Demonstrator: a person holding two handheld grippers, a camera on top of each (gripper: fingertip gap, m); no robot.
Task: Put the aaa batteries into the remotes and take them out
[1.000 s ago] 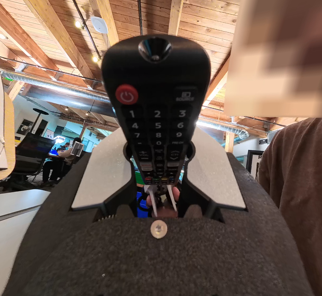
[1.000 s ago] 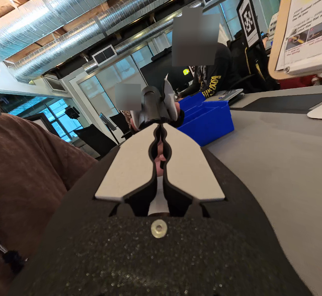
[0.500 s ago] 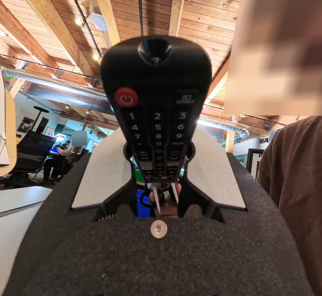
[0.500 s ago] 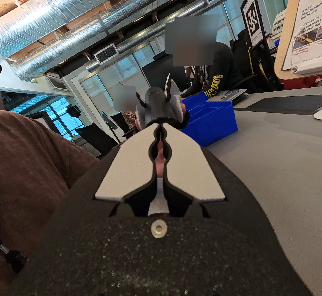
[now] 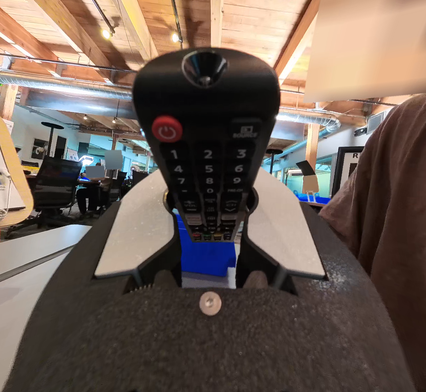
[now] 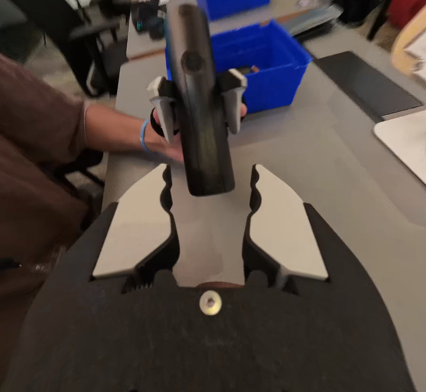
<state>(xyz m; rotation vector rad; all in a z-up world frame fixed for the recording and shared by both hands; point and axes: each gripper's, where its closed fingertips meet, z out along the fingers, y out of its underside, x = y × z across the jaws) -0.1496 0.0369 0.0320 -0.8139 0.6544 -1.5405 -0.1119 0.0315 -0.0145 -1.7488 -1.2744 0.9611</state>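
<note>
A black remote (image 5: 207, 127) with a red power button stands between the fingers of my left gripper (image 5: 209, 187), which is shut on its lower half, keypad toward the camera. In the right wrist view the remote's dark back (image 6: 202, 127) points at me, held by the left gripper (image 6: 197, 95) and a person's hand (image 6: 161, 145). My right gripper (image 6: 210, 169) is open and empty, its jaws wide apart just short of the remote's near end. I see no loose batteries clearly; this view is blurred.
A blue bin (image 6: 272, 81) stands on the grey table (image 6: 288, 162) behind the remote, with small blurred items inside; it also shows in the left wrist view (image 5: 207, 258). A black mat (image 6: 368, 86) lies at the right. A brown sleeve (image 6: 34, 115) fills the left. Across from one pair of fingers to the other is roughly 6 cm.
My right gripper has opened, let go of the remote's end and drawn back, its view swinging down onto the table. The left gripper still holds the remote, tilted slightly lower.
</note>
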